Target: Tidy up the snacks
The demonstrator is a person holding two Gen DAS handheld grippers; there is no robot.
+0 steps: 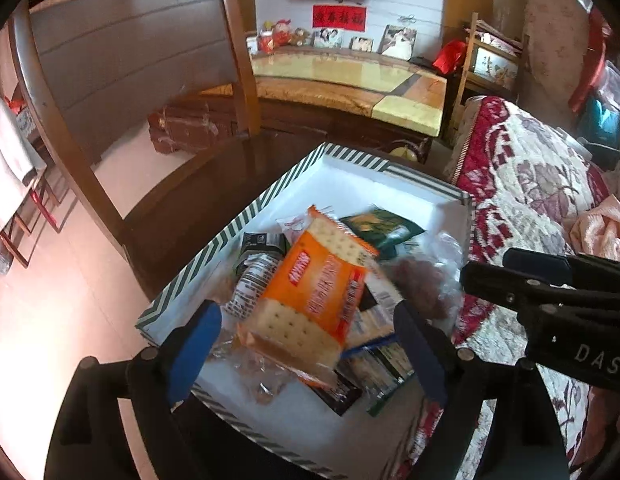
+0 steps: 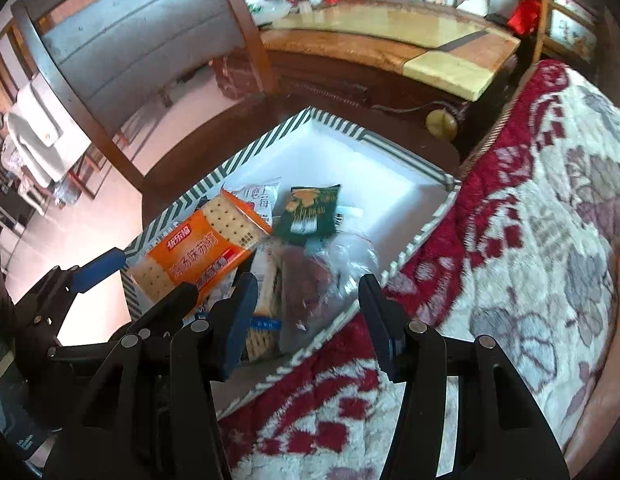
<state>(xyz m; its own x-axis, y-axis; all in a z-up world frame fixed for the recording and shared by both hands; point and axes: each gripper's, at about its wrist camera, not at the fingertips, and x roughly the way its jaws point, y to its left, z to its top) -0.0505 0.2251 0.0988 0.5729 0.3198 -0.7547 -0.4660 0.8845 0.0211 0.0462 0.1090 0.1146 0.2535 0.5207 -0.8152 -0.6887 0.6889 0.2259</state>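
The left gripper (image 1: pixel 308 354) hangs over the near end of the striped box (image 1: pixel 230 236), its blue pads (image 1: pixel 194 350) spread wide apart with neither one pressing on anything. Between them, and seemingly below them, lies the orange cracker pack (image 1: pixel 318 292); it rests on the heap of snacks, touching no pad, so it reads as released rather than gripped. From this gripper the pack lies straight ahead toward twelve o'clock, and its long axis runs from about seven o'clock to one o'clock, slightly skewed across the gap between the pads.

The right gripper (image 2: pixel 306 326) also stands with its pads apart and nothing between them; beneath the gap lie a clear bag of reddish-brown snacks (image 2: pixel 310 280) and the box's near rim. From this gripper the orange cracker pack (image 2: pixel 202 244) sits off at about ten o'clock, with the left gripper's blue pad (image 2: pixel 96 270) just beside the pack's near corner.

Beyond the pack, a dark green packet (image 2: pixel 310 212) lies toward the middle of the box (its far half is bare white floor). The box itself rests partly against a flowered quilt (image 2: pixel 530 260) at three o'clock.

The left gripper is judged the nearer one to the cracker pack; any re-grip would call for rolling the pads square to that skewed axis.
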